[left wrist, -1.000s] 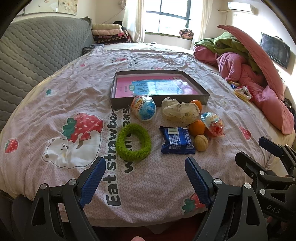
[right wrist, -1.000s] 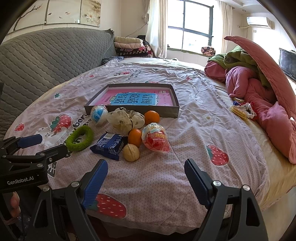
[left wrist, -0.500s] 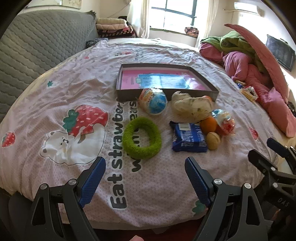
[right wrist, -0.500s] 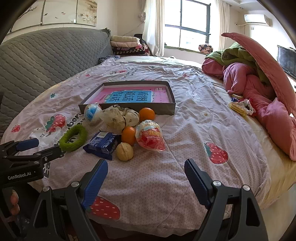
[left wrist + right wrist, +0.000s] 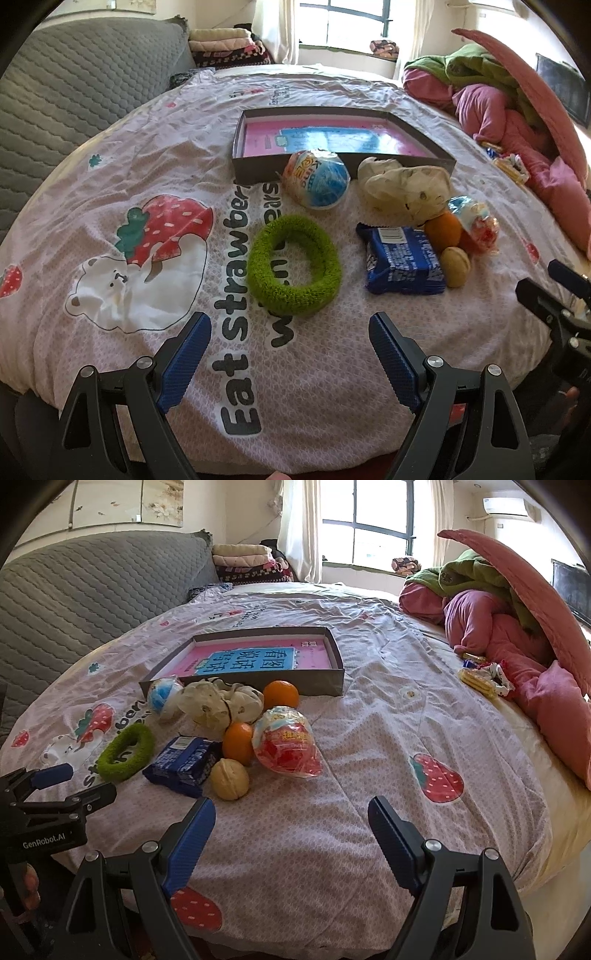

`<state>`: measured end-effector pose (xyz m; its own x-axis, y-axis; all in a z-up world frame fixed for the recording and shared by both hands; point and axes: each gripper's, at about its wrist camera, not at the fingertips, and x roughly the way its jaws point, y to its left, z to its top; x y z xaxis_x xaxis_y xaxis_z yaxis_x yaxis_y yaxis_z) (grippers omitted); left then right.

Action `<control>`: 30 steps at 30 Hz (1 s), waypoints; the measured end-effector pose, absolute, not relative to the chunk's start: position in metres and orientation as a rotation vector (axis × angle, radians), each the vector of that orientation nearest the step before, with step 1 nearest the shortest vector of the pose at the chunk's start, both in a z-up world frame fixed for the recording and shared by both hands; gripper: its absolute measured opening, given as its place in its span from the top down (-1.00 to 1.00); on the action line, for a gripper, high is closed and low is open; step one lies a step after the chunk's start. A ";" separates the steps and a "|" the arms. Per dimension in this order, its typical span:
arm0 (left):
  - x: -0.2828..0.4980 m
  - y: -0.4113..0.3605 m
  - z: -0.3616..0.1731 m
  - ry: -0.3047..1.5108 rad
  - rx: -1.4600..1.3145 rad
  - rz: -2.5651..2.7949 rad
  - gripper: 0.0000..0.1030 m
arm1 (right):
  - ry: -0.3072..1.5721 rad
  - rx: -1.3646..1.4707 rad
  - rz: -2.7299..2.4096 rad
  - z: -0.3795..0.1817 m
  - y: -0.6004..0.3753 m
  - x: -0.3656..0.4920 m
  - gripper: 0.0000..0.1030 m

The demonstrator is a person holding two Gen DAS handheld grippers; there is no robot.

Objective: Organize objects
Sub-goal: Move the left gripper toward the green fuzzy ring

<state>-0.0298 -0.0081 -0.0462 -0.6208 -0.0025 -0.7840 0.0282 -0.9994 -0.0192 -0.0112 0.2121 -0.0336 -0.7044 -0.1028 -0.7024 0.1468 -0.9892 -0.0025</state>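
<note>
Far orange (image 5: 443, 230) partly hidden behind scrunchie (image 5: 404, 188); wrapper text on blue pkt (image 5: 402, 260) illegible; left gripper (image 5: 70, 781) cut off by frame edge

A home bedroom: strawberry-print bedspread (image 5: 369, 738), quilted grey headboard (image 5: 92, 590) (crumpled pink bedding (image 5: 517, 646) alongside)

Bright daylight from the window (image 5: 373, 535) far ahead of both hand-held grippers, panes blown out to white. Soft, short shadows under the things on the bed (image 5: 110, 155), falling toward the camera. Glare on the shiny wrappers. Strong fisheye bending at the edges, black corners all round. Sharp focus near the middle, slight softness and grain toward the rim.
</note>
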 end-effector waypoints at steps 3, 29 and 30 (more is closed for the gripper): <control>-0.035 -0.011 -0.050 0.019 1.337 -2.796 -0.71 | 0.080 1.145 -2.784 -0.036 0.215 -0.016 -0.64; -0.085 -0.018 -0.071 0.033 1.381 -2.772 -0.71 | 0.107 1.171 -2.750 -0.055 0.213 -0.081 -0.64; -0.087 -0.019 -0.071 0.037 1.384 -2.772 -0.71 | 0.113 1.170 -2.748 -0.055 0.212 -0.082 -0.64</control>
